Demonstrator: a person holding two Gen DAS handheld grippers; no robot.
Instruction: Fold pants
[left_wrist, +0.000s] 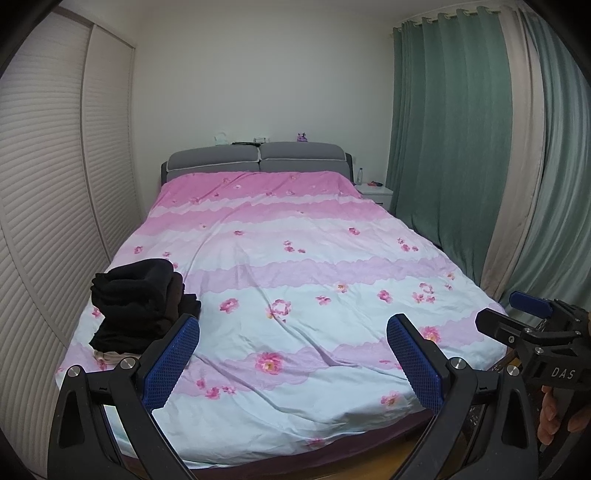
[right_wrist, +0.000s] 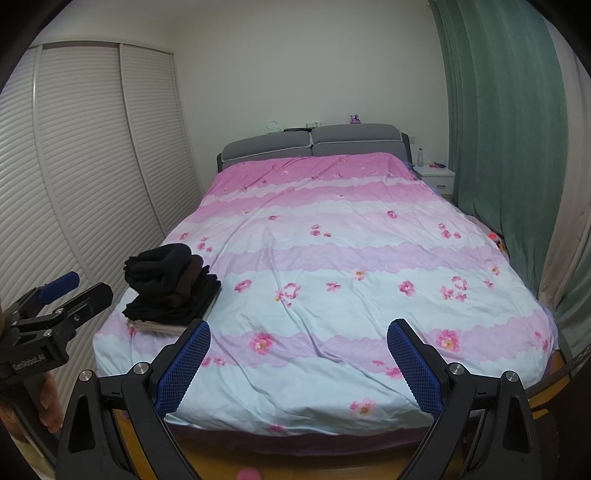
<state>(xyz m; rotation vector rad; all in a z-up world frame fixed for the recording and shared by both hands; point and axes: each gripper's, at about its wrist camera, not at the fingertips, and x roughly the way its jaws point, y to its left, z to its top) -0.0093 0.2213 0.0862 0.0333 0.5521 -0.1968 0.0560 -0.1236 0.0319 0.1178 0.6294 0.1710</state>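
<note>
A stack of dark folded clothes (left_wrist: 138, 302) (right_wrist: 171, 286) lies on the near left corner of the bed, resting on a light folded garment (right_wrist: 155, 326). The pile's top piece is bunched and rounded. My left gripper (left_wrist: 293, 334) hangs open over the foot of the bed, nothing between its blue pads, the pile just left of its left finger. My right gripper (right_wrist: 299, 338) is open too and empty, held over the bed's foot. Each gripper shows at the edge of the other's view: the right one (left_wrist: 509, 310), the left one (right_wrist: 79, 286).
The bed (left_wrist: 295, 258) has a pink, white and lilac flowered cover, mostly bare. A louvred wardrobe (left_wrist: 55, 184) stands along the left, green curtains (left_wrist: 461, 129) on the right, a white nightstand (left_wrist: 376, 192) with a bottle by the grey headboard. Wooden floor lies below the bed's foot.
</note>
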